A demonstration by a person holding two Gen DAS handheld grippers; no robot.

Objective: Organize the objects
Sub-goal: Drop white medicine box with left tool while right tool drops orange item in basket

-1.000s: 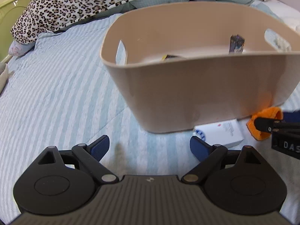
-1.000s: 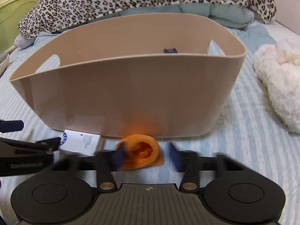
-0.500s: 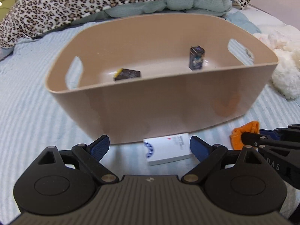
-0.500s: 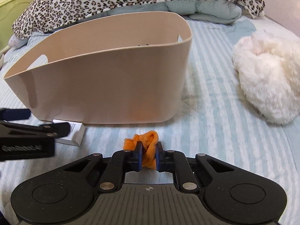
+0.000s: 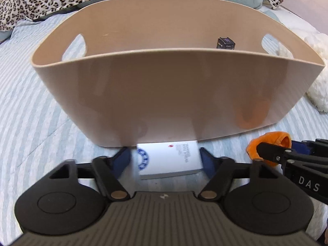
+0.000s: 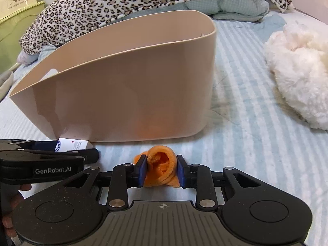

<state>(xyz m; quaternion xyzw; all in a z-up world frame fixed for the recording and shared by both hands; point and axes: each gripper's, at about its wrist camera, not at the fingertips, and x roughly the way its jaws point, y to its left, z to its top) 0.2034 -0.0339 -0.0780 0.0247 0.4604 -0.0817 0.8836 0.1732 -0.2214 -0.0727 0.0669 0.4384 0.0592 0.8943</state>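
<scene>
A beige plastic basket (image 5: 176,94) stands on the striped bed; it also shows in the right wrist view (image 6: 123,94). A small dark box (image 5: 226,43) stands inside it. A white box with a blue emblem (image 5: 168,161) lies in front of the basket, between the blue pads of my left gripper (image 5: 165,160), which is partly closed around it with small gaps. My right gripper (image 6: 162,170) holds a bunched orange cloth (image 6: 162,168) between its pads, low over the bed. The cloth (image 5: 268,143) also shows in the left wrist view.
A white fluffy plush (image 6: 301,65) lies on the bed to the right. A leopard-print blanket (image 6: 143,2) and a teal quilt (image 6: 231,6) are piled behind the basket. A green cabinet (image 6: 14,28) stands at far left.
My left gripper moved forward and narrowed its jaws around the white box. My right gripper's jaws have widened somewhat around the orange cloth, which looks fuller between the pads.
</scene>
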